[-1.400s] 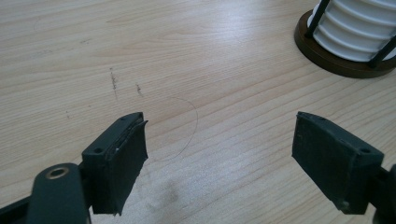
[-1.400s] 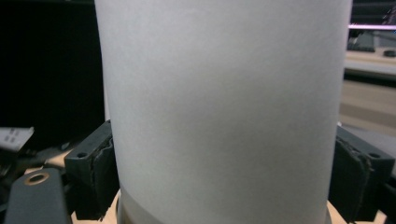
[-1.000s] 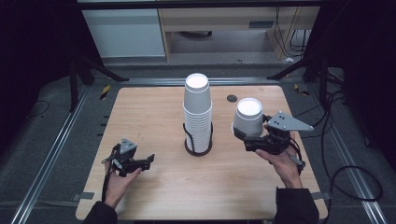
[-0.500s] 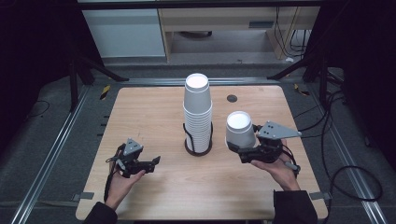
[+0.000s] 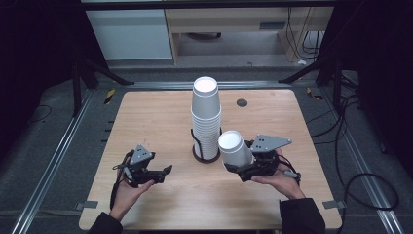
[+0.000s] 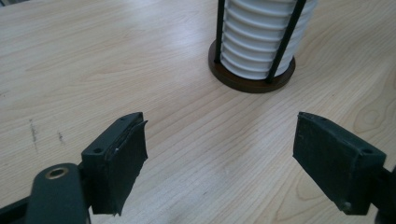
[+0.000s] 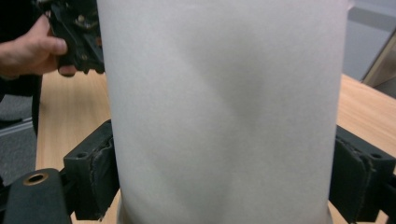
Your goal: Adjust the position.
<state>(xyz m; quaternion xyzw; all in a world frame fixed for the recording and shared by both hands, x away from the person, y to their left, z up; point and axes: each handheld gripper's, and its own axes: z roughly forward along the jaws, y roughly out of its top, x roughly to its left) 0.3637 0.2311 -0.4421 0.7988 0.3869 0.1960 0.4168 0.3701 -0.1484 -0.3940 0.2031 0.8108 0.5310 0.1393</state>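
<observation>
Tall stack (image 5: 206, 114) of ribbed white cups in dark wire holder (image 5: 205, 155) mid wooden table (image 5: 160, 112), right gripper (image 5: 242, 169) clamped on smooth cup (image 5: 234, 148), left gripper (image 5: 163, 172) jaws apart, empty

The left tongs (image 6: 219, 161) stand wide open, the two black jaws well apart with bare pale wooden worktop (image 6: 116, 60) between them. Farther off, to the right, a stack of white ribbed cups (image 6: 261, 35) sits on a dark round base (image 6: 252, 81), with thin black upright rods (image 6: 286, 39) just beside the stack. Small dark marks (image 6: 44, 133) spot the wood at the left.
</observation>
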